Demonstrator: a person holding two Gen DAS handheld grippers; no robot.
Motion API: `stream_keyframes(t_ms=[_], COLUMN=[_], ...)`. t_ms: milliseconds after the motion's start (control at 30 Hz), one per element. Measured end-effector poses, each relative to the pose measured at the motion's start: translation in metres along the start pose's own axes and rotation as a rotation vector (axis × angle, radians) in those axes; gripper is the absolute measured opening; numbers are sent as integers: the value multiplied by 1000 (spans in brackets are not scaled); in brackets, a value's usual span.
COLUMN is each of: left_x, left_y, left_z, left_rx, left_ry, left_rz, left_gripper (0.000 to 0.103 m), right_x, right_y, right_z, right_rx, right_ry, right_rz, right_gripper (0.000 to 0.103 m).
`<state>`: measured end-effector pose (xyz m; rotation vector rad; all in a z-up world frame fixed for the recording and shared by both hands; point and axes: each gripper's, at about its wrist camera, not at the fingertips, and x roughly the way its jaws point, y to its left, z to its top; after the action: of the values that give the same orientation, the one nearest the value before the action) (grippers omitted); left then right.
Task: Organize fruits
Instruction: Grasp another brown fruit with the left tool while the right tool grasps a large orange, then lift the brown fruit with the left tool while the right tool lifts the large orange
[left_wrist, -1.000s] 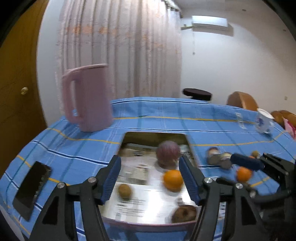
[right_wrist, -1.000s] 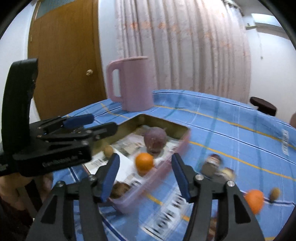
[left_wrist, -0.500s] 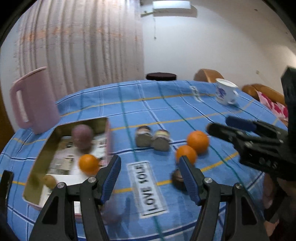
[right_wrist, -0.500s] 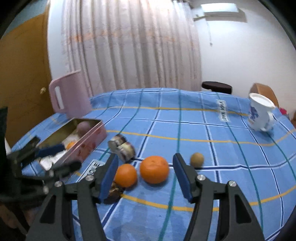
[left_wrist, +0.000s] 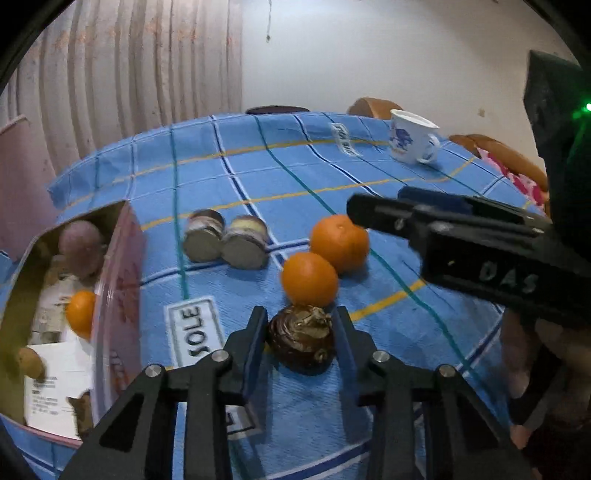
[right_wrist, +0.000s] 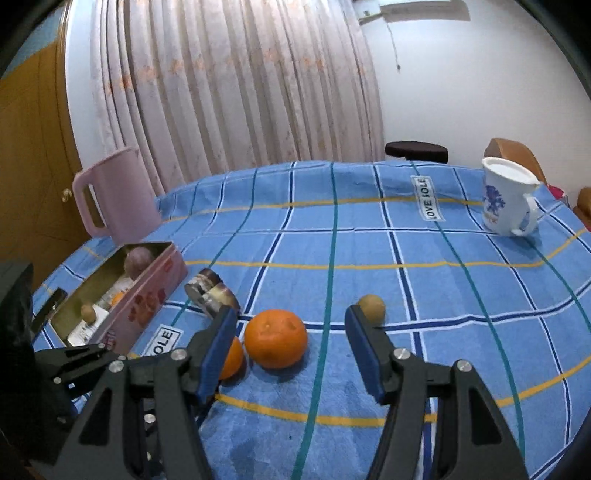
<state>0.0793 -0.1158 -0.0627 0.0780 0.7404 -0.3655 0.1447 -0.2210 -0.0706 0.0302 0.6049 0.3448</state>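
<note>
Tin (left_wrist: 122, 266): left of the left jaws, open-topped, pink-walled; holds a purple round fruit (left_wrist: 79, 243), a small orange (left_wrist: 79, 314) and a small brown fruit (left_wrist: 31, 363) on printed paper.
Jars (left_wrist: 225, 240): two, on their sides and touching, ahead and left of the left jaws on the blue checked tabletop (left_wrist: 258, 173).
Left gripper (left_wrist: 301, 332): jaws narrow, just been closing, one on each side of a dark brown fruit (left_wrist: 301, 341) resting on the cloth; pads right at its flanks, firm pressing not certain.
Near orange (left_wrist: 309, 278): just beyond the brown fruit, touching a larger orange (left_wrist: 340, 243) behind it.
Right gripper (right_wrist: 291, 347): jaws about half wide, nothing held; larger orange (right_wrist: 275, 343) between them, clear of both pads.
Near orange, right view (right_wrist: 232, 356): partly hidden behind the left pad of the right jaws.
Small tan fruit (right_wrist: 371, 308): just past the right pad's tip.
Cup (right_wrist: 508, 195): far ahead and right of the right jaws, white with blue print.
Pitcher (right_wrist: 114, 192): far ahead and left, pink, beyond the tin.
</note>
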Motion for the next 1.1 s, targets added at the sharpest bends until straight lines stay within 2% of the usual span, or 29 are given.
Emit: stream_keyframes(t_ms=[67,200,333,400,600,633,733,1100], left_x=[-6,-17,-18,-20,-22,-21,-23,-39], left_y=[8,18,22,23,31,33,38,37], left_z=[3,9,11,13,17,16,15,11], left_rx=[-38,-58,-77,-72,-85,-88,-112,-112], left_ry=[-40,-107,-108,-115,-137,-138,-152,-240], left_rz=[-4,39,45,63,95,102,100,136], left_gripper=[38,38,38,38,38,38,38,38], right_x=[7,24,38,44,50,50,48,13], right_y=[2,3,1,0,4,4,7,0], right_z=[1,4,6,6,4,4,4,8], right_rx=[-8,3,23,28,13,11,6,43], right_ry=[20,81,138,167,203,200,190,9], right_rz=[-7,15,16,43,89,98,96,106], right_gripper=[63,61,56,56,52,48,48,48])
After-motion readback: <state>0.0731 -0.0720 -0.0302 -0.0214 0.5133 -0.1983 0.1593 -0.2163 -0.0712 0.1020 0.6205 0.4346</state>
